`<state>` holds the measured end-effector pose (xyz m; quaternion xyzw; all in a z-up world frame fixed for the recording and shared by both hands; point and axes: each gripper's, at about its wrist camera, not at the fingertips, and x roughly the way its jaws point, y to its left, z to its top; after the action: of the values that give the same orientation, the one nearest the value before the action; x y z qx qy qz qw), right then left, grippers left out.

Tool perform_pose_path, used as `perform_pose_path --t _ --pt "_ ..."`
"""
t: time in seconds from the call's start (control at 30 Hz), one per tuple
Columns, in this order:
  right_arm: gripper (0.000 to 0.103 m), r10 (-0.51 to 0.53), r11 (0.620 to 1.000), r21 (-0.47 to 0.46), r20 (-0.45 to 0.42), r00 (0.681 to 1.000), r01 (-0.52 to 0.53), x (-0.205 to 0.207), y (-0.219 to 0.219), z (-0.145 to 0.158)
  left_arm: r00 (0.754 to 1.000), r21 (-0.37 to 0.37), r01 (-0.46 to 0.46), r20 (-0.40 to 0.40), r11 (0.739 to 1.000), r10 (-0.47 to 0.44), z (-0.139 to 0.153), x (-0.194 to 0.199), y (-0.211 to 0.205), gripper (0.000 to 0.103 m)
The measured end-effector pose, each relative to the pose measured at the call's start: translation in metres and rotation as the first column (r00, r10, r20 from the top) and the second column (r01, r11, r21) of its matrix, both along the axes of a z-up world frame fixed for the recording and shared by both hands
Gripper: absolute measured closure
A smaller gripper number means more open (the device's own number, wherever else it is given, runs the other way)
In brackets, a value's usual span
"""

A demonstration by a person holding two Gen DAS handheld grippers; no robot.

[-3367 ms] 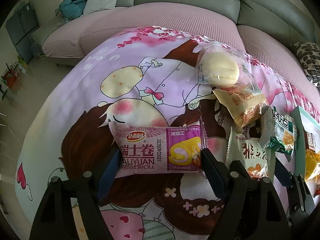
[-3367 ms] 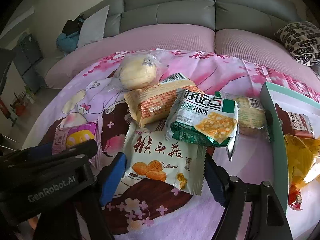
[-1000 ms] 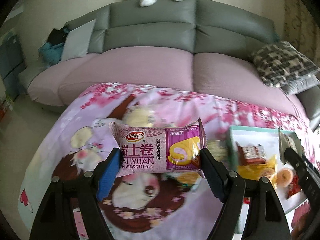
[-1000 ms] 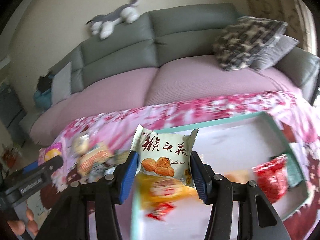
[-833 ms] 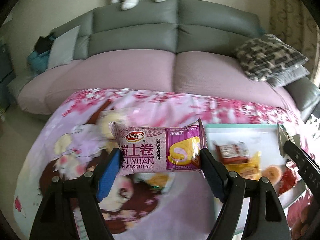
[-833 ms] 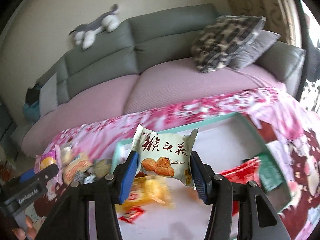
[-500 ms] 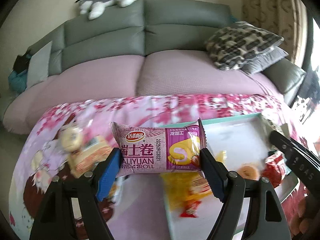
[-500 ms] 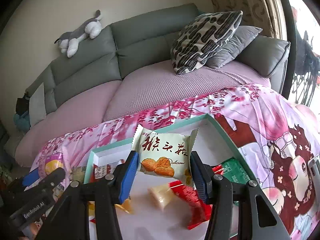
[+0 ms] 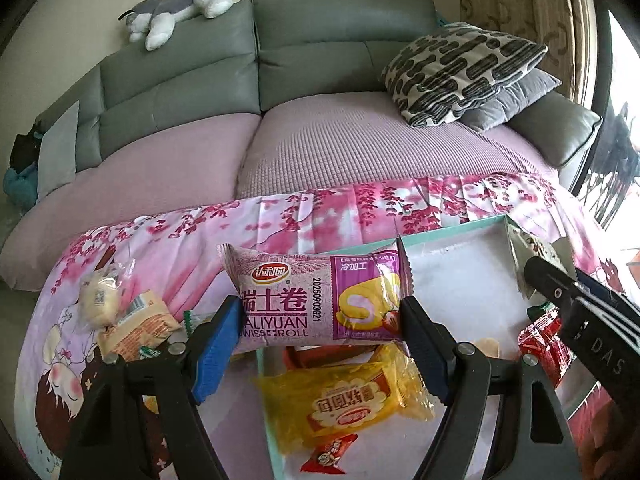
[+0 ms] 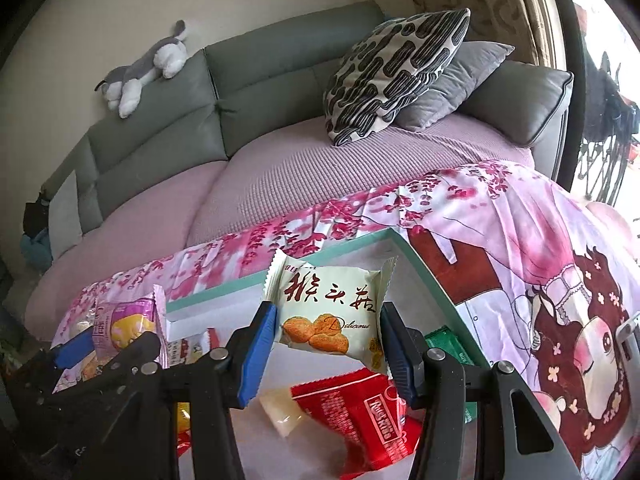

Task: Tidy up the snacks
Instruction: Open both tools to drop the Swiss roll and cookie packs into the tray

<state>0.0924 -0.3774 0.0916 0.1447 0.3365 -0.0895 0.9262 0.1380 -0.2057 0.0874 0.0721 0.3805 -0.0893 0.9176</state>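
The purple Swiss roll pack (image 9: 320,300) is pinched end to end by the left hand-held gripper (image 9: 320,324), and it is held in the air over the near left part of the teal-rimmed box (image 9: 448,233), just above a yellow packet (image 9: 348,396) that already lies inside. The white biscuit pack (image 10: 328,312) is clamped across its width by the right hand-held gripper (image 10: 326,340), and it is carried over the same box, above a red wrapper (image 10: 356,412) and a small pale sweet (image 10: 282,412). Both packs are judged light and soft: the film is thin and slippery, and a cake or a biscuit inside can be crushed by a hard squeeze. A hold across the filled body, as taken here, seems safer than one on the crimped end seals, which can slide out of the pads. A round bun (image 9: 98,300) and an orange packet (image 9: 140,322) are left on the flowered cloth (image 9: 320,216) outside the box, on what may be a counter beneath the cloth. The packs appear ready to be lowered and released, since free white floor is seen in the box.
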Motion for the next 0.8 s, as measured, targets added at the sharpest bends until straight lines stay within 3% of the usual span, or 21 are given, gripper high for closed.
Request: perform_pose_path --t 0.37,0.5,0.73,0.8 --pt "0.045 -0.01 1.0 -0.024 -0.031 0.999 0.009 0.011 -0.005 -0.009 1.0 0.044 0.017 -0.009 0.999 -0.017 -0.011 0.008 -0.019 0.018" --pt "0.042 -0.018 0.999 -0.044 -0.054 0.998 0.016 0.013 -0.005 -0.014 1.0 0.052 0.012 0.004 0.999 -0.012 -0.008 0.006 -0.017 0.012" --pt "0.038 -0.021 0.999 -0.046 -0.066 0.998 0.018 0.013 -0.005 -0.015 1.0 0.037 -0.024 0.014 0.999 0.023 0.0 0.005 -0.005 0.012" --pt "0.029 -0.021 0.998 -0.056 -0.072 0.997 0.017 0.013 -0.002 -0.014 0.998 0.029 -0.055 0.015 0.998 0.054 0.002 0.006 0.004 0.011"
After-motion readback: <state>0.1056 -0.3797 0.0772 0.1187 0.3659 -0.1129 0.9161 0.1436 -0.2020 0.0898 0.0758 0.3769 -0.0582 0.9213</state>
